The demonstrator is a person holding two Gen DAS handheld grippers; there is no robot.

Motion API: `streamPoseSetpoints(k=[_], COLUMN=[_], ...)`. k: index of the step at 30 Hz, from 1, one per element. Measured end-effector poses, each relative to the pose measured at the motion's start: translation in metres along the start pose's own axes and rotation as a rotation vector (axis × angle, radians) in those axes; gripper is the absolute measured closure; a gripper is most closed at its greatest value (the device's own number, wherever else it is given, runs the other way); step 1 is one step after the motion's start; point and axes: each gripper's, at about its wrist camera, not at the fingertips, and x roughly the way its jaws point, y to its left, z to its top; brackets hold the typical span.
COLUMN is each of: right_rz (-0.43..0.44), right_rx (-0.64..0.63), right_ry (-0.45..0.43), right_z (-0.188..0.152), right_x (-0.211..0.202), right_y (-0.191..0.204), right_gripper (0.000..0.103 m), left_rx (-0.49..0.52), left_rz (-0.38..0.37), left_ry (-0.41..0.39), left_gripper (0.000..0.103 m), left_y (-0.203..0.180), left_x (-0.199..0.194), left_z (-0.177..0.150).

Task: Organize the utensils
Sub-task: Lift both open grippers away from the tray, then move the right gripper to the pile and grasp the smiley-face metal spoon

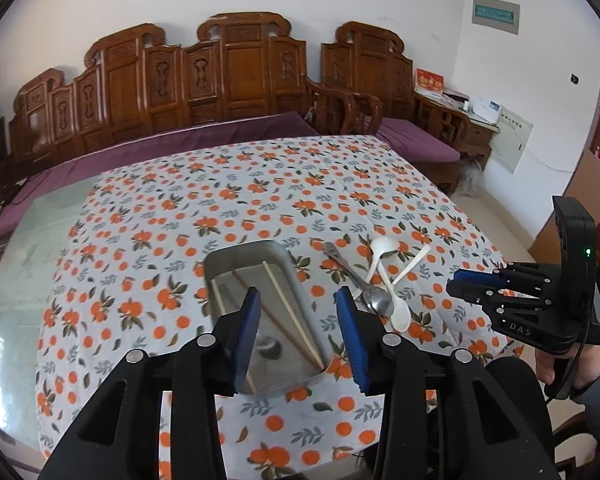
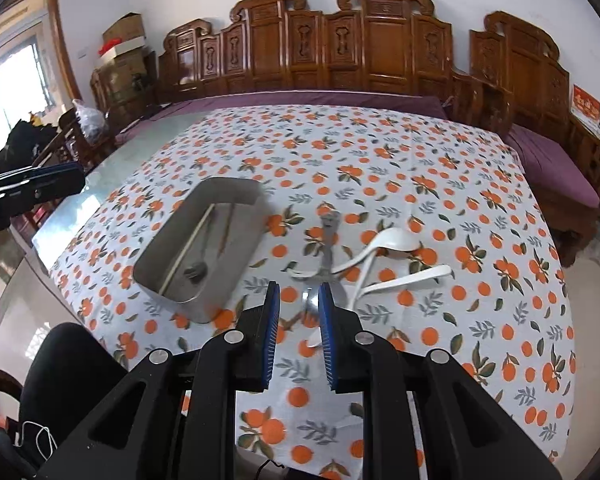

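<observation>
Blue-padded left gripper (image 1: 296, 312) sits closest, hanging over the near end of the metal tray (image 1: 210, 264), fingers apart with nothing between them. Inside the tray there's a pair of chopsticks (image 1: 288, 308) plus a darker stick and something small and roundish I can't make out.

Just right of the tray, the leftovers are in a crossed pile on the orange-print tablecloth (image 2: 420, 152): a metal spoon (image 2: 327, 248) with two white spoons (image 2: 384, 242) lying over it. The right gripper (image 2: 299, 314) hovers above the metal spoon's near end, fingers narrowly apart and empty (nothing pinched, as far as I can see).

My take: grab the metal spoon by its handle, clear of the white ones, and lift slowly so the pile doesn't scatter.
</observation>
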Motion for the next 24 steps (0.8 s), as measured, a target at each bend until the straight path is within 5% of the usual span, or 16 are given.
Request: streamPoseSetpoints(k=[24], right_rz=[0.074], right_rx=[0.049], right_ry=[0.229], right_z=[0.019], right_x=[0.151], right_y=[-0.038], right_gripper=[0.081], left_rx=[0.004], left_rz=[-0.058], left_ry=[0.104], left_gripper=[0.063], left_y=[-0.013], left_x=[0.090], left_z=[0.008])
